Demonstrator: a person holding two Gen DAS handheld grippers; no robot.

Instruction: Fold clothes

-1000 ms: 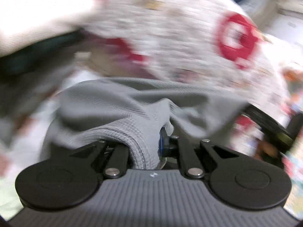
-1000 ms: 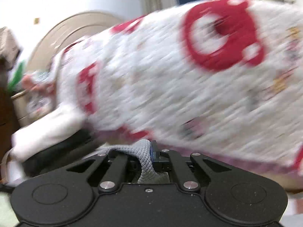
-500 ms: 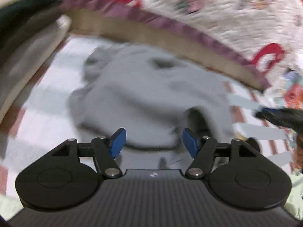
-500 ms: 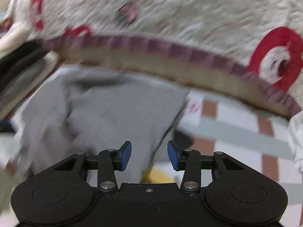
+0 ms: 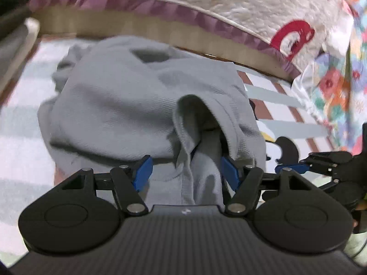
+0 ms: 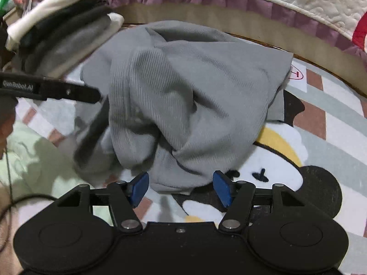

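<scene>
Grey garment (image 6: pixel 188 96) lies rumpled on patterned mat (image 6: pixel 321 123), beside bed edge. Left gripper (image 5: pixel 185 171) spread, cloth loose between fingers; right gripper (image 6: pixel 181 185) opening, hem unpinched between its fingers. Risk: bunched folds could get grabbed double, skewing the fold.

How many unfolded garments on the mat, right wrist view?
1: the grey ribbed garment, crumpled mid-mat, just below the bed edge. The folded stack at upper left is not counted. Anything under the grey heap would be hidden.
</scene>
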